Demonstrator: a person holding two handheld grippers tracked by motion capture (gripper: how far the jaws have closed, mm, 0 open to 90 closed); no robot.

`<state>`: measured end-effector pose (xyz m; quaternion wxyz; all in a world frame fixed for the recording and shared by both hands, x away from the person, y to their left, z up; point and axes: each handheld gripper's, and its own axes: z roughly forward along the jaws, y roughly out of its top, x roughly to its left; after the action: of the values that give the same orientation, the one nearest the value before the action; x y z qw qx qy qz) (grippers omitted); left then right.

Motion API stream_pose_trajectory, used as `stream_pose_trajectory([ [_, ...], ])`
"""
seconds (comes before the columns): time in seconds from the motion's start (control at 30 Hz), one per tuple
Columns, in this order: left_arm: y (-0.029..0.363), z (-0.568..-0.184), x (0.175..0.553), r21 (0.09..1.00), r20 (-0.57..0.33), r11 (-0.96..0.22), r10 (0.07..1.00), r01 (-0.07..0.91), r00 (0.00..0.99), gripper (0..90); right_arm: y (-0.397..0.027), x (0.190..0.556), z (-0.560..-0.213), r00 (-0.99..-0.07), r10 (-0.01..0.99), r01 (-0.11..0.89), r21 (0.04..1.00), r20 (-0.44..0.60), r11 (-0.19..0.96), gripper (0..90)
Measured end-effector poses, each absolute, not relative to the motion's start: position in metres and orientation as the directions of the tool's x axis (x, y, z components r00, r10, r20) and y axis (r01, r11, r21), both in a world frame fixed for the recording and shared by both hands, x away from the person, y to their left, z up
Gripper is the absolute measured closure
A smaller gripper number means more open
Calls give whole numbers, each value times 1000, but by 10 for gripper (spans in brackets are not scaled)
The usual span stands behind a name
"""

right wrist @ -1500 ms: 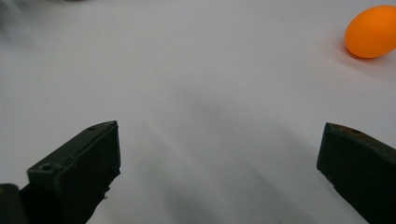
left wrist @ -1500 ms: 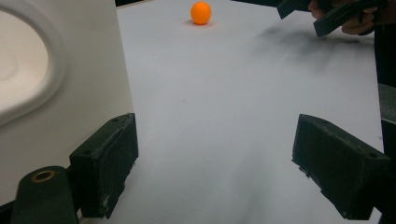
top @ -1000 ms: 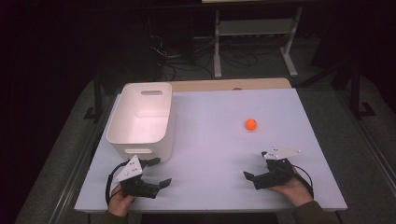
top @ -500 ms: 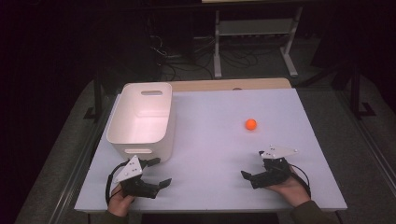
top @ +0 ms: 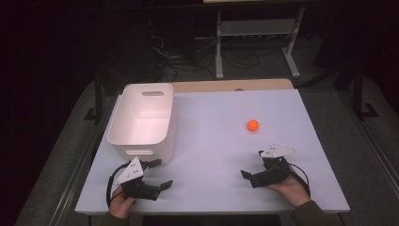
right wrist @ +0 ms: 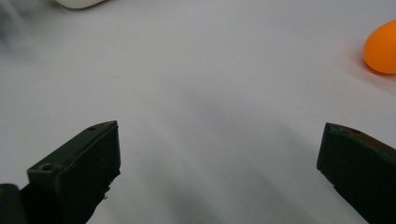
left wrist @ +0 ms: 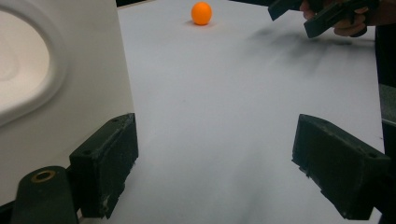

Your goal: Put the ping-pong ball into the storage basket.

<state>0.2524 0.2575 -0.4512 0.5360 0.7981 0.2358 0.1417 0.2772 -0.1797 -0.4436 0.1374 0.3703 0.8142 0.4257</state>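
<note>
My left gripper and right gripper both rest at the near edge with jaws spread wide and nothing between them. Going by size, the white bin stands far left on the table. The small, smooth orange ball sits untouched right of centre, so I judge the pickup not begun.

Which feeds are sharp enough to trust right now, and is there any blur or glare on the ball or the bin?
High view: table brightly lit, surroundings dark, orange ball crisp. Left gripper view: white bin wall close and washed out, ball sharp, soft shadows under the right gripper. Right gripper view: ball cut by the frame edge, slightly soft; smeared shadow between the jaws.
</note>
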Motion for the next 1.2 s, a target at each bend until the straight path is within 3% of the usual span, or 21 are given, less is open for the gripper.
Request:
stream_pose_trajectory([
  [1.2, 257, -451, 250, 925, -7, -319, 526, 205, 851, 141, -169, 289, -439, -694, 716, 484, 788, 81, 380, 0],
])
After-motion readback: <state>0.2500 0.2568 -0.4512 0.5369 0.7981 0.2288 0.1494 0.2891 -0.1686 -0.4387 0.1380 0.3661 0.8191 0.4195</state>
